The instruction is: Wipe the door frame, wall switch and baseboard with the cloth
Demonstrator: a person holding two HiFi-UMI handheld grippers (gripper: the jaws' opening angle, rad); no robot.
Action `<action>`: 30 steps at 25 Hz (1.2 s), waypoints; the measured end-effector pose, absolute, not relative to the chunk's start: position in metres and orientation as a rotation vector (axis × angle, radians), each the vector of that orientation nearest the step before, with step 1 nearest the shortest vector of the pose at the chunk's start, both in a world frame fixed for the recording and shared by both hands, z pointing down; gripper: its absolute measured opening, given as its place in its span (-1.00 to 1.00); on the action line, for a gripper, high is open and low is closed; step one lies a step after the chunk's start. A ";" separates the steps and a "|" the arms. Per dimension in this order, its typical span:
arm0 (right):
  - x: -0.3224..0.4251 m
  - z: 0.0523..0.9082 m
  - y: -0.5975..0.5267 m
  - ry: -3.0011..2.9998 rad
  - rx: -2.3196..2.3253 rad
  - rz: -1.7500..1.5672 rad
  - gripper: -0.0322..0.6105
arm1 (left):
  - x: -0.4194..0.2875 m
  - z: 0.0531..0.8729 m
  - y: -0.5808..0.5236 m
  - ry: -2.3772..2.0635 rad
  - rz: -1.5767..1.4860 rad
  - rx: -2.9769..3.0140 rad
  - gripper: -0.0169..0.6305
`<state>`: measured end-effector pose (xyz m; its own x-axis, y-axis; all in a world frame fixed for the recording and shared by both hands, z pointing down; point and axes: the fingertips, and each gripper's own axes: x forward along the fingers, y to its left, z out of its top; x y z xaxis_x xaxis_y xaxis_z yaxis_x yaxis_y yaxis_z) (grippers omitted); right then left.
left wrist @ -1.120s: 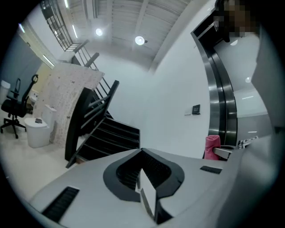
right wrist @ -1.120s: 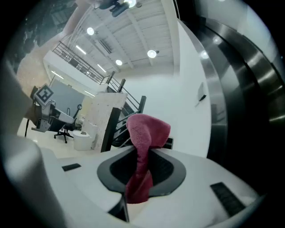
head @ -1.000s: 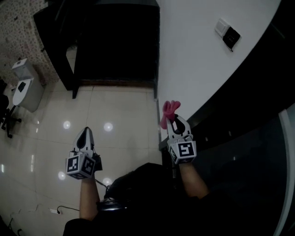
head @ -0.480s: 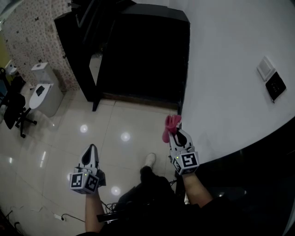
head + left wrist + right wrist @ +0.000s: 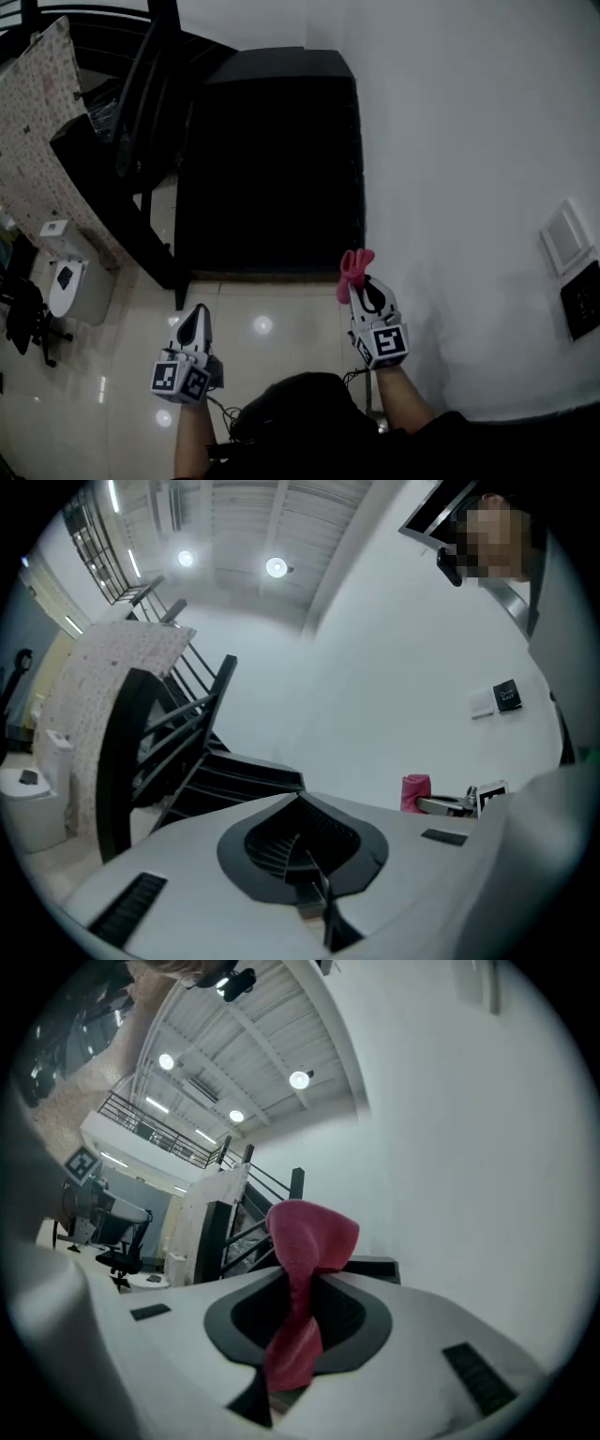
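Note:
My right gripper is shut on a pink cloth, whose bunched end sticks out past the jaw tips, close to the white wall and beside the dark doorway. In the right gripper view the pink cloth hangs folded between the closed jaws. My left gripper is shut and holds nothing, over the glossy floor at the lower left. A white wall switch and a black panel sit on the wall at the far right. In the left gripper view the pink cloth shows at the right.
A black staircase with railings rises at the left of the doorway. A white cabinet and an office chair stand at the far left on the tiled floor. A cable lies on the floor by my feet.
The head view has swung upward: the doorway and stairs now fill the middle, the switch moved to the right edge. Both grippers keep their hold and stay low in view.

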<state>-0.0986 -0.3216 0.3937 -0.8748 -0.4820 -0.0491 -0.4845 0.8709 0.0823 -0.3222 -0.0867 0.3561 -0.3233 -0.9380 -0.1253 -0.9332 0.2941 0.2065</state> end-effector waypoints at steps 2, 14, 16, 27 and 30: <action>-0.086 0.386 -0.348 2.989 -0.842 0.164 -0.68 | -0.315 0.357 -0.146 -2.420 -0.346 1.931 -0.95; -0.032 0.356 -0.443 2.861 -1.561 0.348 -0.68 | -0.260 0.401 -0.434 -1.406 -0.310 2.567 -0.95; -0.016 0.334 -0.462 2.761 -1.769 0.391 -0.68 | -0.241 0.397 -0.473 -1.187 -0.305 2.684 -0.95; 0.050 0.177 -0.444 2.293 -2.387 0.720 -0.68 | -0.196 0.365 -0.527 -0.559 -0.274 2.881 -0.95; 0.076 0.132 -0.422 2.201 -2.458 0.754 -0.68 | -0.171 0.368 -0.509 -0.440 -0.280 2.880 -0.95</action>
<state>0.0759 -0.4224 0.1324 0.0687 -0.9843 -0.1627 -0.8773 -0.1372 0.4600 -0.1706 -0.5085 0.3675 0.9373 -0.3128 -0.1538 -0.2721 -0.9323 0.2382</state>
